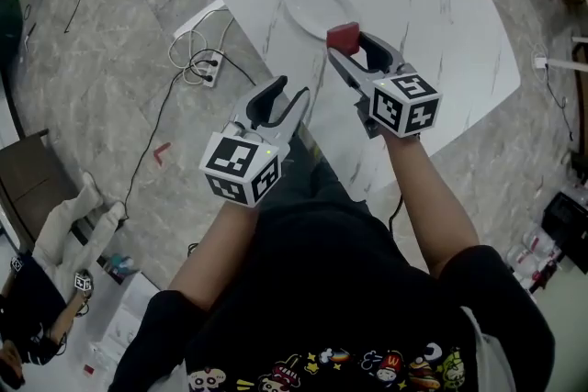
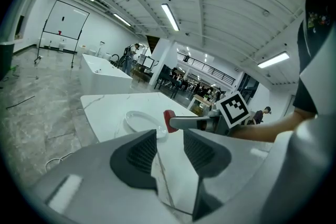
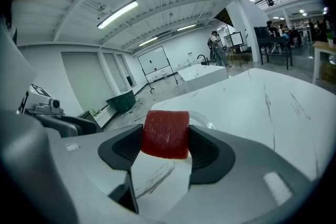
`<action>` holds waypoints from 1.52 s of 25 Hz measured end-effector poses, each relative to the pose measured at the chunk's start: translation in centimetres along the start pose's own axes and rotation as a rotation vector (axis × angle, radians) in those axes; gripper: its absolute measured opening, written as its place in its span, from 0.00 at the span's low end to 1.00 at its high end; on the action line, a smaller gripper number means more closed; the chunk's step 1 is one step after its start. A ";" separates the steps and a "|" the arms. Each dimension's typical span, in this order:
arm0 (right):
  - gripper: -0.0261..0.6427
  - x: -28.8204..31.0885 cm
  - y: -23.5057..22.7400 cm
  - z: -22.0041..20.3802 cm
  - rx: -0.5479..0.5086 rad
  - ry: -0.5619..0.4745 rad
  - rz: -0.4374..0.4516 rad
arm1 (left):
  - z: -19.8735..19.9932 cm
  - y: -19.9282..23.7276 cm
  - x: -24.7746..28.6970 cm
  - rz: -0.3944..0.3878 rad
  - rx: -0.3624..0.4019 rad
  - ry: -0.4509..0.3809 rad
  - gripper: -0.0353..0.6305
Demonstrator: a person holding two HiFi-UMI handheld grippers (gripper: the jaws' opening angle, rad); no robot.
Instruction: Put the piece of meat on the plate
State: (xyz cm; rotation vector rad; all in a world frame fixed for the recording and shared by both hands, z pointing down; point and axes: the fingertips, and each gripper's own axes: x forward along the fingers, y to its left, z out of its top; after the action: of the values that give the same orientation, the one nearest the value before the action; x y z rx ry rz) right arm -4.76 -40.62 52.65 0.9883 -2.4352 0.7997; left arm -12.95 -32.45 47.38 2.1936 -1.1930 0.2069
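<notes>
Though clamped between the jaws of the right gripper (image 1: 353, 45) by the near rim of the plate (image 1: 288, 6) in the head view, yet to lay the piece of meat (image 1: 343, 36) down; nothing in between on the desk (image 1: 441, 5). From the left gripper view, idling the left gripper (image 2: 168, 136), jaws apart and empty. From the right gripper view, pinching the piece of meat on both sides, plate rim just beyond; lowering and release left.

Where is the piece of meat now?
The piece of meat is clamped in the jaws of the right gripper, mid-frame in the head view, at the near rim of the white plate.
</notes>
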 end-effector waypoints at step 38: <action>0.49 12.2 -5.7 -1.6 -0.244 0.410 -0.035 | -0.5 8.2 -0.1 0.076 -0.113 -0.011 0.46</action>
State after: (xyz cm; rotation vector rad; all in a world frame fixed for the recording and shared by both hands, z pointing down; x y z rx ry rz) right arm -8.66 -49.07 62.52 0.6942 -2.0937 0.6040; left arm -19.56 -35.33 51.39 2.0564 -1.2642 0.1546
